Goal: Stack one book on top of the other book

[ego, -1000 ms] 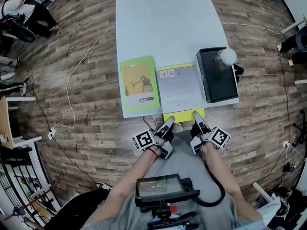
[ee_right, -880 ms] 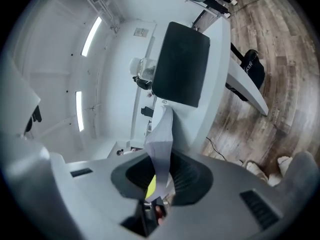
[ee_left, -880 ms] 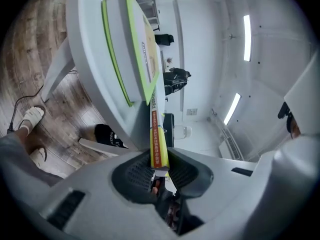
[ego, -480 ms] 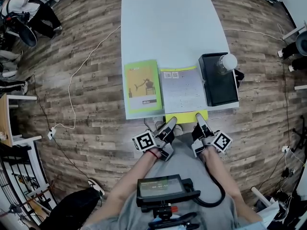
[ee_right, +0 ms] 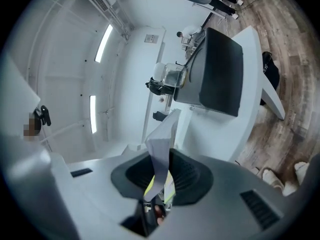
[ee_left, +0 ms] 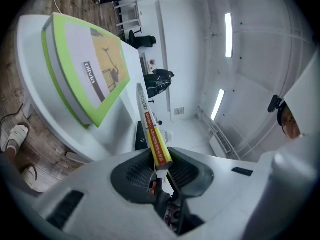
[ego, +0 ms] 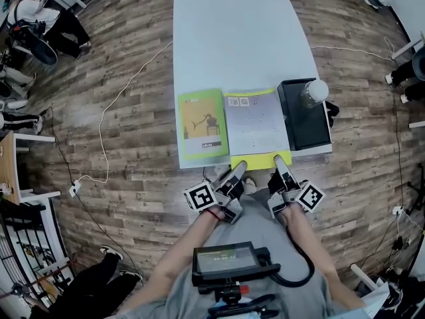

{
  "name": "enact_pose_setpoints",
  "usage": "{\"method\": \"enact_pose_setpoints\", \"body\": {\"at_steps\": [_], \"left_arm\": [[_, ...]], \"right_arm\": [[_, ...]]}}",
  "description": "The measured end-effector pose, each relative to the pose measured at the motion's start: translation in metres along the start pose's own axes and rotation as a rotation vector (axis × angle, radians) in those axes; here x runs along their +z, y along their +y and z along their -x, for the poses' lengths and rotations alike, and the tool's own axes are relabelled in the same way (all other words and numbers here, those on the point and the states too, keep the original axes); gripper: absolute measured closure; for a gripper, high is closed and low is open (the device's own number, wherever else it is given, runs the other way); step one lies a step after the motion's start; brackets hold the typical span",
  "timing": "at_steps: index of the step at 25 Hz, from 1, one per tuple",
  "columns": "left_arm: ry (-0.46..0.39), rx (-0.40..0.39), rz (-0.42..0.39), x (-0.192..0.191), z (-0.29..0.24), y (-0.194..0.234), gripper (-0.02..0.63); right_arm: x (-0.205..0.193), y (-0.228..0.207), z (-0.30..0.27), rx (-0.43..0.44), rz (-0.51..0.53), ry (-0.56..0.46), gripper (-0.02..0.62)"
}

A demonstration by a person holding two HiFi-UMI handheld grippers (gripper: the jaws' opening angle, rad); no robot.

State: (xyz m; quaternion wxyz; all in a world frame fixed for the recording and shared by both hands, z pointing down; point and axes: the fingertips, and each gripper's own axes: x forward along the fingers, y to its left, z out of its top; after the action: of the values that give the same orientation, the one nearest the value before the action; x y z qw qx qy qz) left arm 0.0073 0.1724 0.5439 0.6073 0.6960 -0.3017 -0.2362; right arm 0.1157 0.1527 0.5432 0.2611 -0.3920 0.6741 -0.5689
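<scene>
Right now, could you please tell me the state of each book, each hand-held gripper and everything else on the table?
green book: closed, flat on the table, untouched
grey-and-yellow book: closed, near edge overhanging the table
left hand-held gripper: shut on the grey-and-yellow book
right hand-held gripper: shut on the grey-and-yellow book
black tray: flat on the table
bottle: upright on the black tray

White table [ego: 239,38]: green book [ego: 202,123], black tray [ego: 309,130] near front edge.

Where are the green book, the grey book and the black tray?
green book [ego: 202,123]: head view, middle of cover.
grey book [ego: 255,122]: head view, middle of cover.
black tray [ego: 307,129]: head view, bare near half.
</scene>
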Motion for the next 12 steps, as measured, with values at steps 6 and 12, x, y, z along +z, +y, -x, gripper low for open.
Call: {"method": "enact_pose_setpoints", "body": {"at_steps": [6, 12], "left_arm": [[-0.067, -0.011, -0.010, 0.024, 0.008, -0.018, 0.525], [-0.144, -0.010, -0.047, 0.054, 0.026, -0.024, 0.523]], "right_arm": [[-0.001, 0.027, -0.023, 0.068, 0.022, 0.033, 0.515], [-0.020, 0.043, -0.055, 0.119, 0.005, 0.098, 0.515]]}}
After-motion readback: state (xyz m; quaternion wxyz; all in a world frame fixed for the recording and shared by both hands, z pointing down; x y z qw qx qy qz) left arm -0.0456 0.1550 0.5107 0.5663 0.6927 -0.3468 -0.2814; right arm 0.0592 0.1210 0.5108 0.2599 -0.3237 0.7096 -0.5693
